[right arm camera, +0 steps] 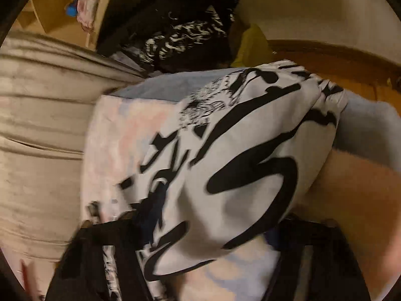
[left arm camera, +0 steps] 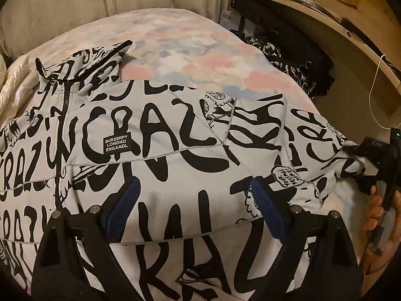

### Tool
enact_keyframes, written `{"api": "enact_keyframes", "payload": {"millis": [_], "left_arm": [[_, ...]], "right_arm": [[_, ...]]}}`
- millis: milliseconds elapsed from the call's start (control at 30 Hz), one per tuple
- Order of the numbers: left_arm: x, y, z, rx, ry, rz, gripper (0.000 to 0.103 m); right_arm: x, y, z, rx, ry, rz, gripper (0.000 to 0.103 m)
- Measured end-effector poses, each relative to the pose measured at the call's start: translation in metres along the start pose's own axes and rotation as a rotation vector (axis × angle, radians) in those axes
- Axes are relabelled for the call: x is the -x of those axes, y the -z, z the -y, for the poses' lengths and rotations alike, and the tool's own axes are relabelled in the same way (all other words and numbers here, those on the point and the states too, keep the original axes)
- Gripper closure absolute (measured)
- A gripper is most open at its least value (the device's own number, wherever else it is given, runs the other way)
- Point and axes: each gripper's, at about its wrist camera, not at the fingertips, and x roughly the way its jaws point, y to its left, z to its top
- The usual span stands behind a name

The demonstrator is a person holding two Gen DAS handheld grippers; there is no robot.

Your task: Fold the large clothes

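The left gripper (left arm camera: 198, 200) hangs tilted down over the jacket (left arm camera: 160, 150), its blue-padded jaws spread wide with only flat cloth under the gap and nothing in their grip. The jacket, pale grey with big black lettering, lies spread across the bed (left arm camera: 175, 50), its body covering the near part and reaching the near edge, its collar (left arm camera: 82, 75) up at the far left and a small black label (left arm camera: 117, 145) on the chest. At the bed's right edge the right gripper (left arm camera: 376, 158) meets the end of the sleeve (left arm camera: 325, 138), with the person's hand (left arm camera: 381, 215) on its handle just off the bed. In the right wrist view, blurred, the sleeve (right arm camera: 238, 163) fills the space between the dark fingers (right arm camera: 140, 225); the jaws stand partly closed, and whether the pads press the cloth I cannot tell. The far half of the bed, under a pink and blue cover, lies bare beyond the collar. Past the right edge a dark patterned heap of clothes (left arm camera: 288, 57) sits against a wooden desk (left arm camera: 338, 25), and a white cable (left arm camera: 376, 87) hangs from it. A pale curtain (left arm camera: 62, 12) closes the far side.
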Motion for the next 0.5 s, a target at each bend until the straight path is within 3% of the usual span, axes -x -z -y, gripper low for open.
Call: {"api": "enact_keyframes", "payload": {"millis": [67, 133, 233, 367, 500], "left_arm": [[0.005, 0.0, -0.001, -0.003, -0.009, 0.02, 0.025], [0.013, -0.002, -0.004, -0.01, -0.023, 0.04, 0.033], [0.032, -0.005, -0.017, 0.017, -0.031, 0.071, 0.037], [0.066, -0.008, -0.043, 0.07, -0.021, 0.134, 0.037], [0.104, -0.008, -0.077, 0.119, -0.028, 0.185, 0.037]], "right_arm": [[0.003, -0.002, -0.01, 0.064, 0.066, 0.026, 0.084], [0.016, -0.001, -0.023, 0.123, 0.076, 0.073, 0.091], [0.043, 0.012, -0.06, 0.24, 0.068, 0.171, 0.095], [0.097, 0.045, -0.151, 0.491, -0.012, 0.296, 0.095], [0.133, 0.104, -0.243, 0.756, -0.138, 0.327, 0.095]]}}
